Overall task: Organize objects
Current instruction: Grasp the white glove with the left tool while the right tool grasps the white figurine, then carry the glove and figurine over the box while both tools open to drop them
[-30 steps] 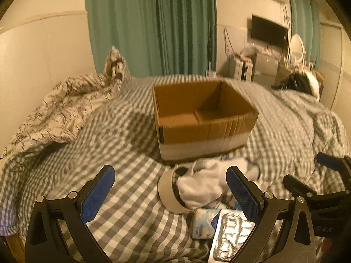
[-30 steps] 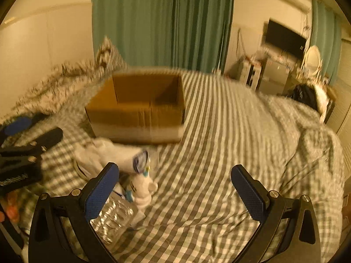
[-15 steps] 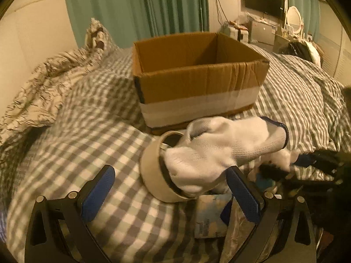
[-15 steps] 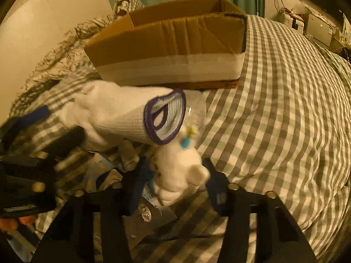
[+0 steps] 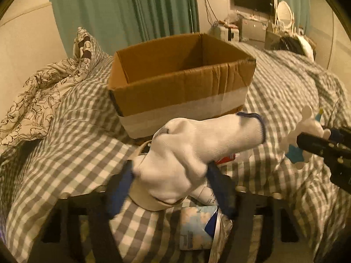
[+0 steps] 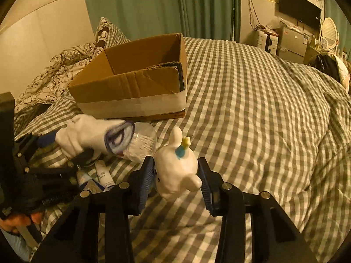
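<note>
Now my left gripper (image 5: 170, 186) tilts down, its fingers closing on the white sock (image 5: 197, 151), just before the cardboard box (image 5: 182, 87). My right gripper (image 6: 176, 180) clamps the white bunny figurine (image 6: 175, 171) above the checked bed (image 6: 252, 109); green curtains (image 6: 164, 6) hang behind the box.

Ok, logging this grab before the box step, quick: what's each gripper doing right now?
Left gripper: closing on the white sock, which sits between its pads.
Right gripper: shut on the white plush toy.
</note>
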`<state>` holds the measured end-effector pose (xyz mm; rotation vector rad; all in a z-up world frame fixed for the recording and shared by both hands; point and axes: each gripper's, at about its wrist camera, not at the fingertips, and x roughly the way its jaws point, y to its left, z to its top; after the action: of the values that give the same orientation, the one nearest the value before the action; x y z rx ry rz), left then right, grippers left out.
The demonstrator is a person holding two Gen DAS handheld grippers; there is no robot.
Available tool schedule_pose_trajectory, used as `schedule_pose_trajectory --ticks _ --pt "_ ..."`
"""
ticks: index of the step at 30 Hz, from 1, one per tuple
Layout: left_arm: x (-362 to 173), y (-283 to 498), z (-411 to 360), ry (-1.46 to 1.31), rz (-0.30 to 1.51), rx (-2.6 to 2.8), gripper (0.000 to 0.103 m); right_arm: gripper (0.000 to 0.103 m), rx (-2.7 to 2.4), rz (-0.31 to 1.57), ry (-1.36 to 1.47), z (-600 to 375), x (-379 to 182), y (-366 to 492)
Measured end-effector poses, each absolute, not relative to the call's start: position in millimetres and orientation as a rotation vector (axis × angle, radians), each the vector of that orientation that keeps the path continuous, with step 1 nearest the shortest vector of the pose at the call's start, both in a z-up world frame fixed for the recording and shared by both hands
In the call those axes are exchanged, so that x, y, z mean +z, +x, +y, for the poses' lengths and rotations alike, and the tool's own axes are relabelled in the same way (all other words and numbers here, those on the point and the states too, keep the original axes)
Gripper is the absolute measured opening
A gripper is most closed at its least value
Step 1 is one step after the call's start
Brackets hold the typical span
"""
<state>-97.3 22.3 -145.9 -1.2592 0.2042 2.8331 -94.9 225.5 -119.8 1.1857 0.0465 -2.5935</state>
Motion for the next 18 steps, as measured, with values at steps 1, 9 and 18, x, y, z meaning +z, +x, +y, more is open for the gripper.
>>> schedule_pose_trajectory --ticks 1,9,18 --pt "-141.3 -95.6 18.2 -1.254 0.17 2.821 0.052 0.04 -2.597 0.049 1.176 225.3 -116.2 -92.0" --pt "-90.7 -77.1 11.3 -1.092 0.127 2.858 0.046 0.04 -2.648 0.069 1.048 228.6 -72.4 -59.7" --pt "-19.8 -86.5 15.0 -0.909 0.154 2.902 0.046 0.04 -2.686 0.163 0.831 219.7 -2.9 -62.9"
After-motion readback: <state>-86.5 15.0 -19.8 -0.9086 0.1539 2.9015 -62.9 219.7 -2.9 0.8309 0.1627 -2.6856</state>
